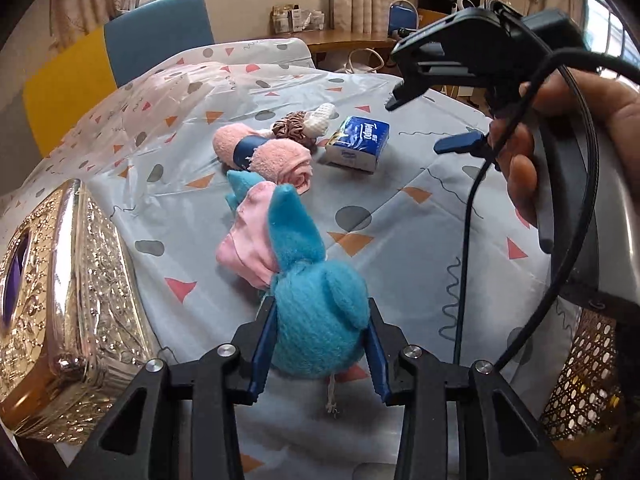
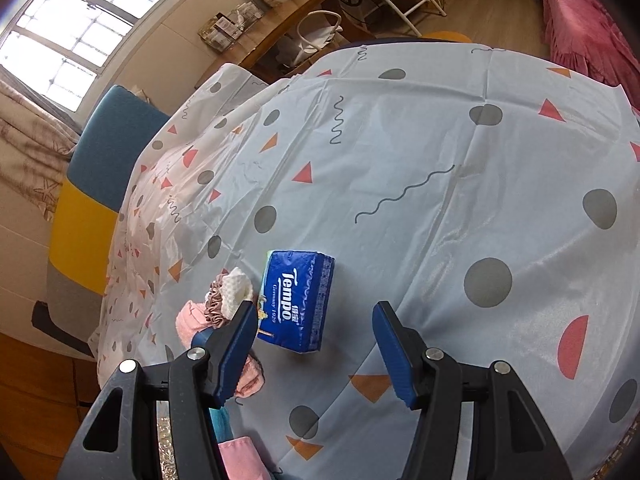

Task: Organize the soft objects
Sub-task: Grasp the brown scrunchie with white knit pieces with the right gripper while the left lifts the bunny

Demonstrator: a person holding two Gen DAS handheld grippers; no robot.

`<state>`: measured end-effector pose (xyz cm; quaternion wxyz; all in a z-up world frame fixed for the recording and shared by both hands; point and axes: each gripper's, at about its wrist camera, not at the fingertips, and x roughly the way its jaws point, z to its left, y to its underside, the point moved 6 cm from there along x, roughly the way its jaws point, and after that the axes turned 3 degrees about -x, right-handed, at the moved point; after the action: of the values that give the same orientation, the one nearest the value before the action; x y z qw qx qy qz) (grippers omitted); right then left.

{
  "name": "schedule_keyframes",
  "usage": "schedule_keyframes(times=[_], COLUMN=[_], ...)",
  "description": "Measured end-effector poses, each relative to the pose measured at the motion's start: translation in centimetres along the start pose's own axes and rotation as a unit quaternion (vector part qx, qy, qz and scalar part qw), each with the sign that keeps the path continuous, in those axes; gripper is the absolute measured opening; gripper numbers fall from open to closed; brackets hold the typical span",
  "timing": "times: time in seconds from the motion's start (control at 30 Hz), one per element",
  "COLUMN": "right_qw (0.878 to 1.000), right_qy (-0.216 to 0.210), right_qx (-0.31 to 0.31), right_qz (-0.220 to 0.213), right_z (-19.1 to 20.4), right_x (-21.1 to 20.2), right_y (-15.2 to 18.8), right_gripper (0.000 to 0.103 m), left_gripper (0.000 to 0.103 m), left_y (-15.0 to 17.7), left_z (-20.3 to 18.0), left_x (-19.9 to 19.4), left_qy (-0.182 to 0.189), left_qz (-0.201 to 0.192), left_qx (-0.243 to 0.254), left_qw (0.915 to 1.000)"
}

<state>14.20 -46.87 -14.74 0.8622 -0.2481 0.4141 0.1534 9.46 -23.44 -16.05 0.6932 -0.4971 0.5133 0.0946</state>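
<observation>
My left gripper (image 1: 320, 344) is shut on a blue plush toy (image 1: 316, 320) with a pink cloth part (image 1: 252, 236), held just above the tablecloth. Beyond it lie a rolled pink towel with a blue band (image 1: 260, 154), a brown scrunchie (image 1: 290, 126), a white knitted piece (image 1: 320, 116) and a blue Tempo tissue pack (image 1: 358, 142). My right gripper (image 2: 316, 354) is open and empty, hovering above the table near the tissue pack (image 2: 296, 300); it also shows at the upper right of the left wrist view (image 1: 440, 120). The towel (image 2: 188, 320) and scrunchie (image 2: 216, 300) sit left of its left finger.
A shiny gold embossed box (image 1: 72, 312) stands at the table's left front. A woven rattan basket (image 1: 588, 380) is at the right edge. The patterned tablecloth (image 2: 440, 160) covers the table. A blue and yellow chair (image 1: 156, 32) stands behind the far edge.
</observation>
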Motion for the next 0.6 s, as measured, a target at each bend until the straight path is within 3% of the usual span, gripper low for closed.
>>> schedule_keyframes(times=[0.27,0.4,0.5,0.6], right_qw=[1.0,0.999,0.991,0.971], right_qy=[0.015,-0.007,-0.003,0.013], right_qx=[-0.008,-0.039,-0.124,-0.236], right_qz=[0.016,0.038,0.051,0.042], right_z=[-0.2,1.4,4.4,8.2], right_x=[0.6,0.9,0.9,0.8], right_y=[0.4,1.1,1.9,1.9], right_gripper=[0.06,0.06,0.06,0.06], left_gripper=[0.042,0.042,0.042,0.043], left_y=[0.4,0.7,0.9,1.0], left_z=[0.4,0.6,1.3,1.8], left_x=[0.2,0.0,0.0,0.0], left_qy=[0.008,0.017,0.035,0.053], left_qz=[-0.015,-0.018,-0.021,-0.024], left_qx=[-0.009,-0.015,-0.028,-0.043], left_qw=[0.9998,0.9996,0.9987,0.9974])
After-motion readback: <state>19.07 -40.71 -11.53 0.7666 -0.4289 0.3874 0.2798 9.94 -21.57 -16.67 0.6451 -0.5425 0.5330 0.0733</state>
